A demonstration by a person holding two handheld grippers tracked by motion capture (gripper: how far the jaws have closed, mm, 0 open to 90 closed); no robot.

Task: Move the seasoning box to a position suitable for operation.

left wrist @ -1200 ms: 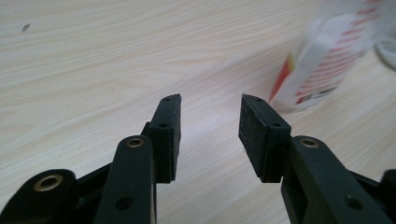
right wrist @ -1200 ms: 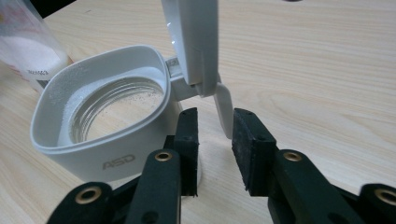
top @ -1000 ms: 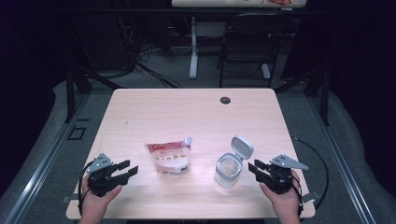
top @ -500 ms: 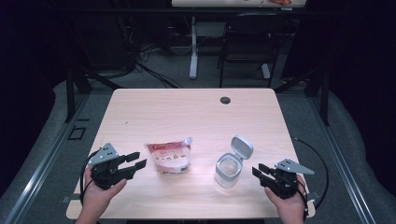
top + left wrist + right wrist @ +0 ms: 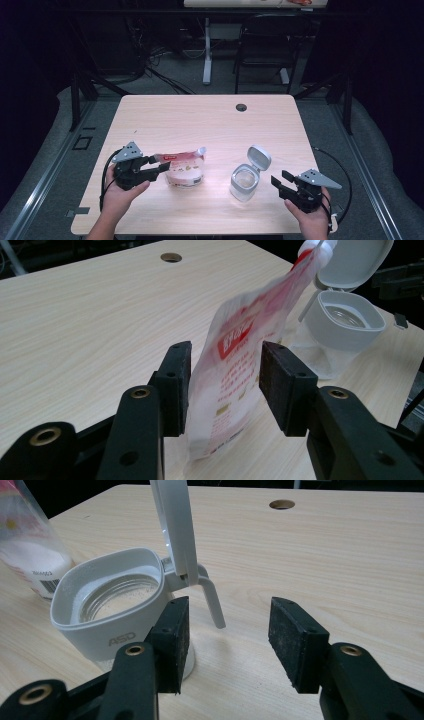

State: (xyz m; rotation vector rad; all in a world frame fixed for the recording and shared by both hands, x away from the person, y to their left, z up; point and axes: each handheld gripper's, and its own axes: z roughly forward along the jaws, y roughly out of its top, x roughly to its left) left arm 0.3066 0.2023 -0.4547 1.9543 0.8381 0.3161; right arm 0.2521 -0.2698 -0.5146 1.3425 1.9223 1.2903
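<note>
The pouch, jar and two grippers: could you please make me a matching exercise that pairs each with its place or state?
1. pouch
2. jar
3. left gripper
4. right gripper

a. jaws open, pointing at the jar from its right in the high view
b. lid flipped up
c. red and white, leaning between two black jaws
d. jaws either side of the pouch

Pairs: 1-c, 2-b, 3-d, 4-a

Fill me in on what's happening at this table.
A person works with a hand-held gripper in each hand. The left hand-held gripper has its jaws around the lower edge of a red-and-white plastic spout pouch, closing in but not visibly pressing yet. The right hand-held gripper sits open, its jaws just widened, beside a white-rimmed glass jar whose flip lid stands up. Both items rest on the light wooden table.
</note>
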